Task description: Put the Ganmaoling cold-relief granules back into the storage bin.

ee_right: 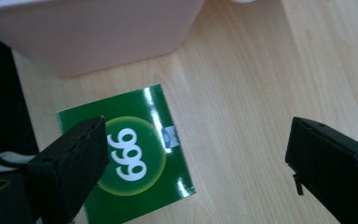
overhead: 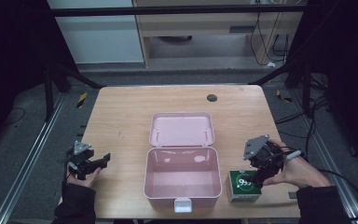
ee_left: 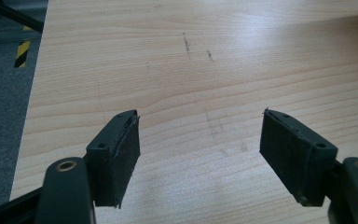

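Observation:
A pink plastic box (overhead: 182,179) stands open at the table's middle front, its lid (overhead: 182,129) laid back and its inside bare. Just right of it sits a small green carton (overhead: 243,185) marked 999 (ee_right: 129,154). My right gripper (overhead: 259,173) hovers over that carton, open, jaws spread wide, one jaw above the carton's top and the other over bare wood (ee_right: 200,163). My left gripper (overhead: 99,162) is open near the table's left front edge, over bare wood (ee_left: 200,135), holding nothing.
The wooden table (overhead: 121,116) has a dark round grommet (overhead: 211,98) near its far edge. The pink box wall (ee_right: 88,32) lies close behind the green carton. Metal frame rails and grey floor surround the table.

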`<state>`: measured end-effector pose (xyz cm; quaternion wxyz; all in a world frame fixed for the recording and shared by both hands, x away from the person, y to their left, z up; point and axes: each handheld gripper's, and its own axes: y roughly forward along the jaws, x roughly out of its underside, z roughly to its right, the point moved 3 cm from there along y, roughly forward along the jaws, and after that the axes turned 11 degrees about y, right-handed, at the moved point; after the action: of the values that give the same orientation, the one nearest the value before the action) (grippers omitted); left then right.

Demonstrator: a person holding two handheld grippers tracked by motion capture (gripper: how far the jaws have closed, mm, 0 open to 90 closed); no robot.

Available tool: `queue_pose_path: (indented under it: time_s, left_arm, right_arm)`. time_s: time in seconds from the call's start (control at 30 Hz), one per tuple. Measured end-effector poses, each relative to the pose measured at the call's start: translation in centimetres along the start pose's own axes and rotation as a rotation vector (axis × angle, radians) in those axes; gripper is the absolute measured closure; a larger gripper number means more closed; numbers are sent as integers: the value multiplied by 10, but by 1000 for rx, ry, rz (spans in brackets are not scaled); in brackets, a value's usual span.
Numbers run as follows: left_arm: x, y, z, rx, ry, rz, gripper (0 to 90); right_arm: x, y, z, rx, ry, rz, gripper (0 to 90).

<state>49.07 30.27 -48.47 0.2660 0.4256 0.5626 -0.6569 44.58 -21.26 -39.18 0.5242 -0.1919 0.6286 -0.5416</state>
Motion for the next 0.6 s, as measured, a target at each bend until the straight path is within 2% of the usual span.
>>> queue_pose_path:
  time_s: [0.3,0.6]
  left_arm:
    - [1,1,1,3,5,-7,277]
    - [1,1,2,4,6,-7,278]
  right_arm:
    - [3,7,-10,-39,-49,-51,50]
    - [7,15,-16,-59,-63,-86,46]
